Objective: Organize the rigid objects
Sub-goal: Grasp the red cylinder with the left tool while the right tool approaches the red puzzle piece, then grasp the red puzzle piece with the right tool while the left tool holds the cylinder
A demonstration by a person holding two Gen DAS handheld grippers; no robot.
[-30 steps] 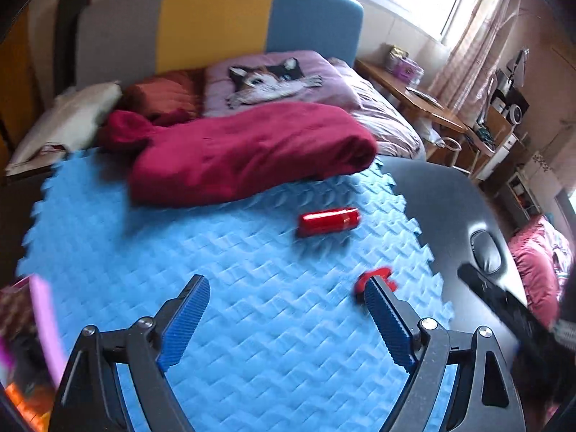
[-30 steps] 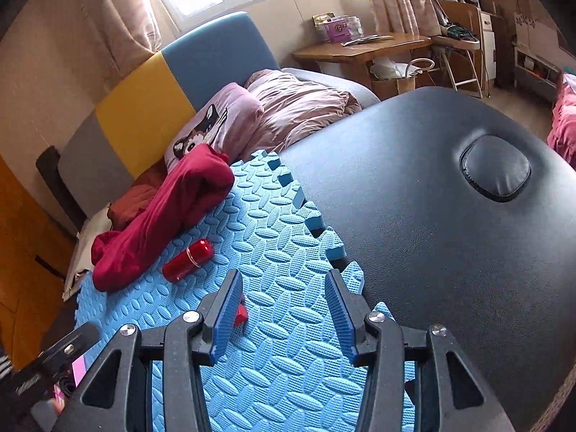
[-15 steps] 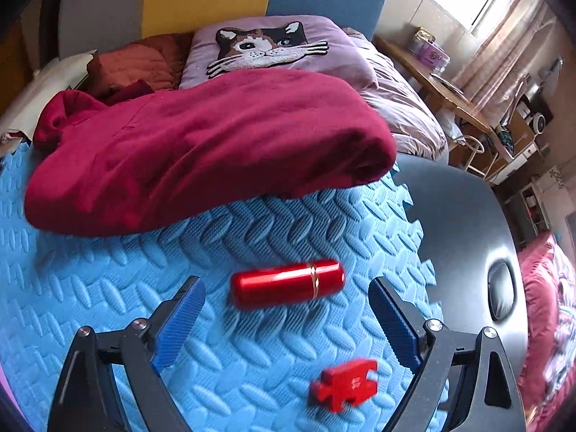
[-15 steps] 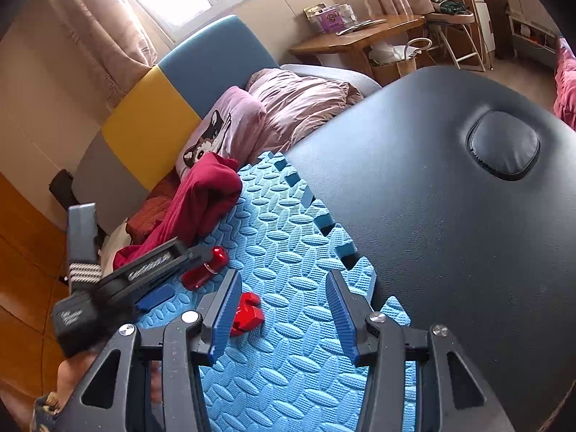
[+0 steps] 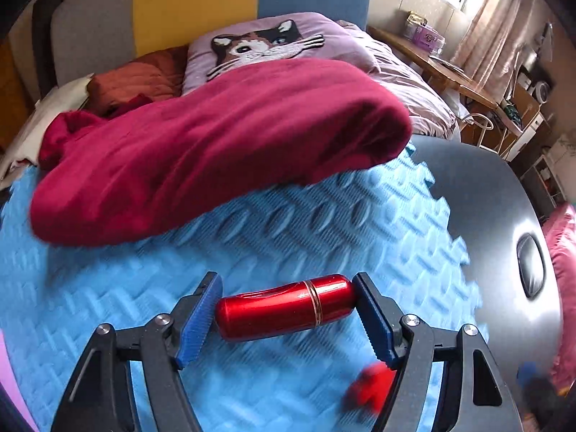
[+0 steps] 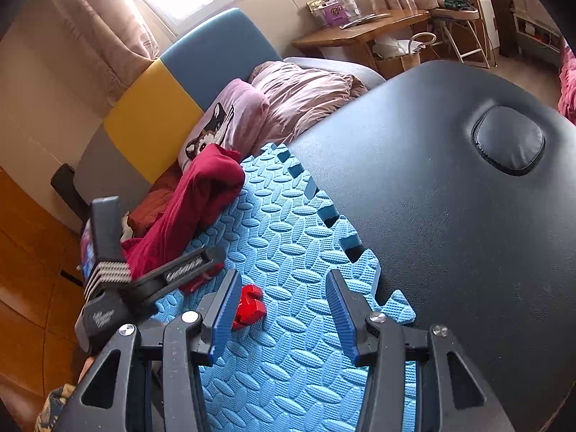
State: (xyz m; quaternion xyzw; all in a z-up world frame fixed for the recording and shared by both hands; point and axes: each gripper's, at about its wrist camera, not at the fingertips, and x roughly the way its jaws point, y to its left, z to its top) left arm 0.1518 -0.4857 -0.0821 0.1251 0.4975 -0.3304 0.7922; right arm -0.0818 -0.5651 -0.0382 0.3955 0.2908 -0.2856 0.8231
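A shiny red cylinder [image 5: 284, 307] lies crosswise on the blue foam mat [image 5: 288, 223], between the two blue pads of my left gripper [image 5: 286, 315]. The jaws have narrowed and the pads sit at the cylinder's two ends. A small red block [image 5: 369, 390] lies blurred by the right finger; it also shows in the right wrist view [image 6: 248, 304], beside the left pad of my right gripper [image 6: 282, 315], which is open and empty above the mat. The left gripper body [image 6: 151, 284] shows there, hiding most of the cylinder.
A folded dark red garment [image 5: 216, 151] lies on the mat's far side, just beyond the cylinder. A cat pillow [image 5: 266, 43] and bedding lie behind it. The black padded table [image 6: 450, 198] extends right of the mat. A wooden desk [image 6: 363, 28] stands by the window.
My left gripper has moved forward over the mat to the red cylinder and its jaws have narrowed around it. The right gripper has stayed nearly still and open.
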